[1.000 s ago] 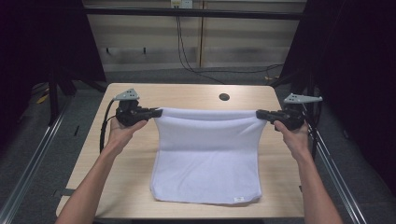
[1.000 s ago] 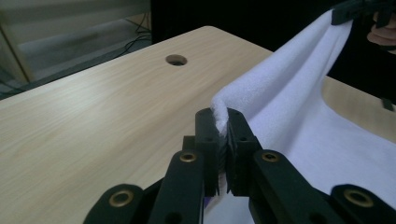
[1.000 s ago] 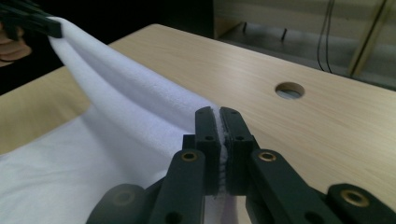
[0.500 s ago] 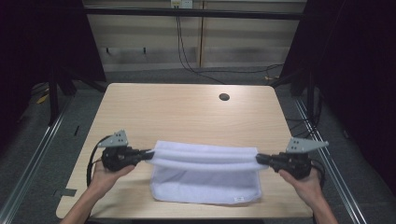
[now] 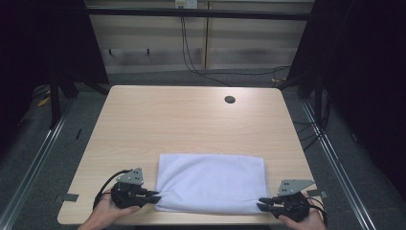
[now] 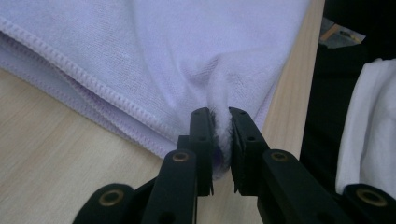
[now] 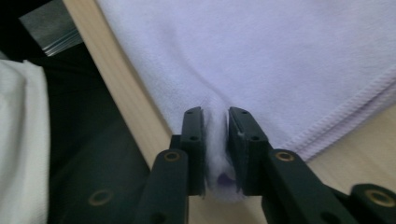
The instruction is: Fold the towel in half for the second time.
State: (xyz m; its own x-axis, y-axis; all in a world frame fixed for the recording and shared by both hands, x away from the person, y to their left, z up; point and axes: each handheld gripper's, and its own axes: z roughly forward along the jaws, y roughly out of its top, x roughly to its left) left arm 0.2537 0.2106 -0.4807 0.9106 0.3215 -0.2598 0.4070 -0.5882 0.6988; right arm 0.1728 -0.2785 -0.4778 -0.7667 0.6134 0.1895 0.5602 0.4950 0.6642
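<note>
A white towel [image 5: 210, 182] lies folded in half on the wooden table [image 5: 191, 120], close to the front edge. My left gripper [image 5: 155, 195] is at its front left corner and my right gripper [image 5: 261, 203] at its front right corner. In the left gripper view a pinched ridge of towel [image 6: 163, 46] stands between the jaws of the left gripper [image 6: 219, 114], which have just been opening and now sit slack around it. In the right gripper view the right gripper [image 7: 215, 114] has also just been opening, and a bunch of towel [image 7: 280, 56] still lies loose between its jaws.
A round cable hole [image 5: 230, 99] sits at the table's far right. Dark floor and metal rails [image 5: 43, 153] flank the table. White fabric [image 6: 369, 130] hangs just past the front edge, on the person's side. The far half of the tabletop is bare wood.
Both hands carried the towel's far edge toward the front of the table and down, folding it in half. It now lies flat, and both pairs of jaws have parted a little.
</note>
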